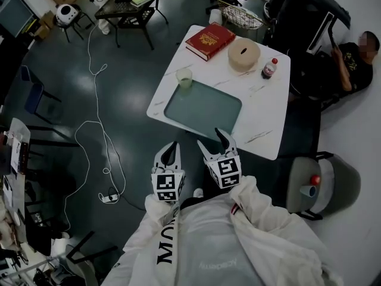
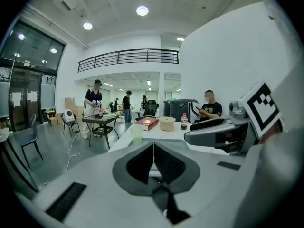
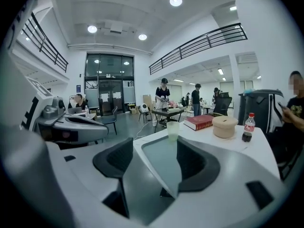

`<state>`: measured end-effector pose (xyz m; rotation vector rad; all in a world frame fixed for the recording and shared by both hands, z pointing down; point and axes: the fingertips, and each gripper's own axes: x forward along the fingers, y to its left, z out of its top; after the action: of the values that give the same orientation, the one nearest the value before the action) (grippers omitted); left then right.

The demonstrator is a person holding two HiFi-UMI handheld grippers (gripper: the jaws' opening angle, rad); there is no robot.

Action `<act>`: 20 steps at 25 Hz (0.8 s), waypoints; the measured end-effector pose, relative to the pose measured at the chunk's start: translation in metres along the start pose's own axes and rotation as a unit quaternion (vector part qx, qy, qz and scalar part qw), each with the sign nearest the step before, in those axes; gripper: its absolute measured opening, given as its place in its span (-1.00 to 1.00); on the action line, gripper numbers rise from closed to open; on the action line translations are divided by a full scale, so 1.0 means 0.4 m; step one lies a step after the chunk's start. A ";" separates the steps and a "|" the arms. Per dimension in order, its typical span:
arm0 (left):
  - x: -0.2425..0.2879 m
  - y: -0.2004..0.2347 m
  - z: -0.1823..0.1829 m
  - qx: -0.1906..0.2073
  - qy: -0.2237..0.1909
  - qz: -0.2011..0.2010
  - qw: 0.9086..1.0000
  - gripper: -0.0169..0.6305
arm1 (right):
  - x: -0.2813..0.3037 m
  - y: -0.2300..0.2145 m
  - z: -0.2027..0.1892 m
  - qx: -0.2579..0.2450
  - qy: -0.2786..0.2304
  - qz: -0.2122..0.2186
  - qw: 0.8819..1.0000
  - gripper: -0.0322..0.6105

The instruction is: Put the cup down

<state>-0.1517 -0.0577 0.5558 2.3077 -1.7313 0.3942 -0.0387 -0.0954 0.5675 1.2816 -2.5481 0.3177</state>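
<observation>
A pale green translucent cup (image 1: 184, 77) stands upright on the white table (image 1: 268, 112), at the far left corner of a grey-green tray (image 1: 202, 109). Both gripper views show the cup (image 2: 136, 133) (image 3: 173, 130) well ahead of the jaws. My left gripper (image 1: 171, 149) hangs over the floor short of the table's near edge, and its jaws (image 2: 153, 148) are shut with nothing in them. My right gripper (image 1: 213, 140) is at the table's near edge, just short of the tray (image 3: 159, 158). It (image 3: 154, 148) is open and holds nothing.
On the far half of the table lie a red book (image 1: 209, 40), a round beige container (image 1: 243, 55) and a cola bottle (image 1: 269, 68). A person (image 1: 356, 59) sits at the far right. A grey chair (image 1: 318, 186) stands right of the table. A white cable (image 1: 95, 124) trails across the floor.
</observation>
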 end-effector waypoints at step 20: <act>-0.239 -0.104 0.010 0.009 -0.028 -0.015 0.999 -0.91 | -0.262 0.107 0.015 0.020 -0.036 -0.017 0.999 -0.80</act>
<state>-0.1369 0.0385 0.5179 2.3767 -1.7227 0.3438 -0.0142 0.0061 0.5235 1.3736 -2.5881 0.3229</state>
